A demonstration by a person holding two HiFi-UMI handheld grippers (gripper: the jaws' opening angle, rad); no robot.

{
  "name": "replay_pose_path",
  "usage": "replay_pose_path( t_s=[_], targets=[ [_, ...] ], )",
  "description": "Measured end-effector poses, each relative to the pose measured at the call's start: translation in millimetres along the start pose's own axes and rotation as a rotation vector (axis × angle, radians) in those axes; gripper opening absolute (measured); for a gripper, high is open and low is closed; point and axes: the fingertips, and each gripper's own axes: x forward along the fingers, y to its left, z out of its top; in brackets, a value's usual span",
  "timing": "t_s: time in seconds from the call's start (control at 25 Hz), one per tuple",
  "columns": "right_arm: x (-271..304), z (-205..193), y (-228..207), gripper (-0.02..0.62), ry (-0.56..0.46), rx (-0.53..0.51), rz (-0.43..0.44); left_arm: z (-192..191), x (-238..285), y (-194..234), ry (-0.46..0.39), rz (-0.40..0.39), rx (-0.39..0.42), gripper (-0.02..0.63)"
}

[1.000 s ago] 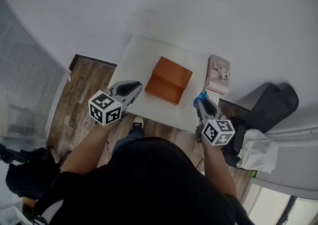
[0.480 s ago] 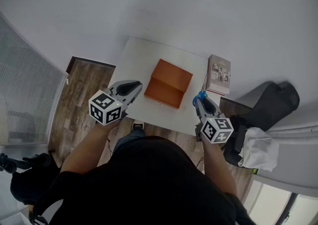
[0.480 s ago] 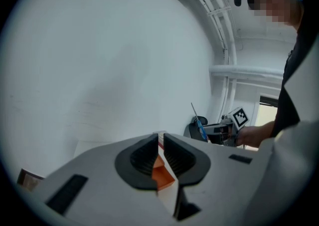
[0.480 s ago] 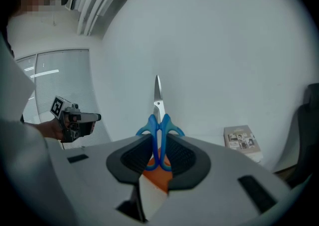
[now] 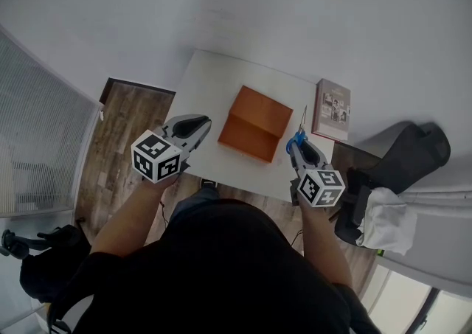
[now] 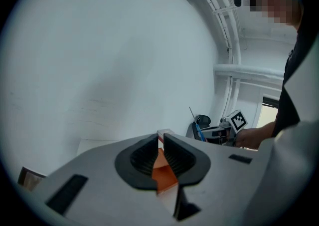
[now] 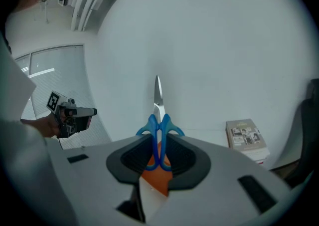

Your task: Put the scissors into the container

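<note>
The orange container (image 5: 254, 124) sits open near the middle of the white table (image 5: 214, 88). There is bare tabletop to its left and beyond it, and a book (image 5: 333, 100) lies by the right edge. The table stands against a white wall, with wood floor (image 5: 118, 148) to its left. The left gripper (image 5: 198, 124) hangs over the table's near left edge, its jaws nearly together on nothing. The right gripper (image 5: 298, 145) is near the container's right side. Its jaws are clamped on the blue handles of the scissors (image 7: 159, 122), blades pointing away.

Blue-handled scissors (image 7: 159, 122), orange container (image 5: 254, 124), white table (image 5: 206, 82).
</note>
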Motion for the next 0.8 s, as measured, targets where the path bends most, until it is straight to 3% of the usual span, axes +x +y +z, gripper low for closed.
replay_pose_path(
  t_s=[0.8],
  targets=[
    [77.3, -55.6, -10.0, 0.089, 0.171, -0.024, 0.016, -5.5, 12.7, 53.3, 0.03, 0.041, -0.044, 0.039]
  ],
)
